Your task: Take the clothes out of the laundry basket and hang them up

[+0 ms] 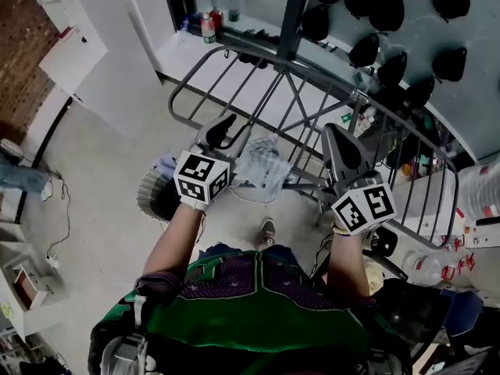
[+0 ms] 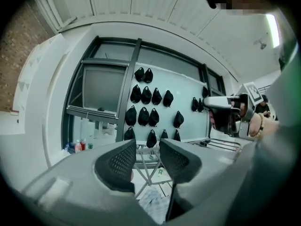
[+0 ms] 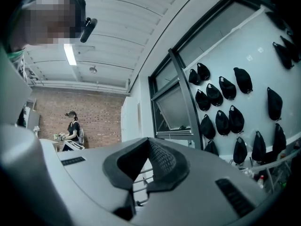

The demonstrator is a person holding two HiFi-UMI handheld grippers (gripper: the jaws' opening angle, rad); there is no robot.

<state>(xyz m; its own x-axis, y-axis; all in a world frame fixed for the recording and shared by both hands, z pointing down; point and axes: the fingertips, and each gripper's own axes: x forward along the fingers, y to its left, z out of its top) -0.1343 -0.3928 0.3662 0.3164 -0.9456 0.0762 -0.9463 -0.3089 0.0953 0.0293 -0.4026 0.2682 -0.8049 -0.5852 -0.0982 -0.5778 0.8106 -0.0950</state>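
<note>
Currently we are holding the left gripper (image 2: 146, 154) with its fingers apart and nothing between the pads; only bars of the drying rack (image 1: 172, 100) are showing through the gap. The right gripper (image 3: 149, 149) is carrying its fingers pressed together, empty as far as its own view shows.

Just below and ahead of the left fingers, between the two grippers, a pale checked cloth (image 1: 262, 166) is lying draped over the rack bars. We are judging that piece as hung, or nearly so, perhaps wanting a spread.

Further out, down behind the left fingers, what we are taking for the laundry basket (image 1: 150, 198) is sitting low beside us, its contents hidden under the gripper. Most of the rack is standing bare, so we are reckoning the hanging is far from finished if more clothes remain.
</note>
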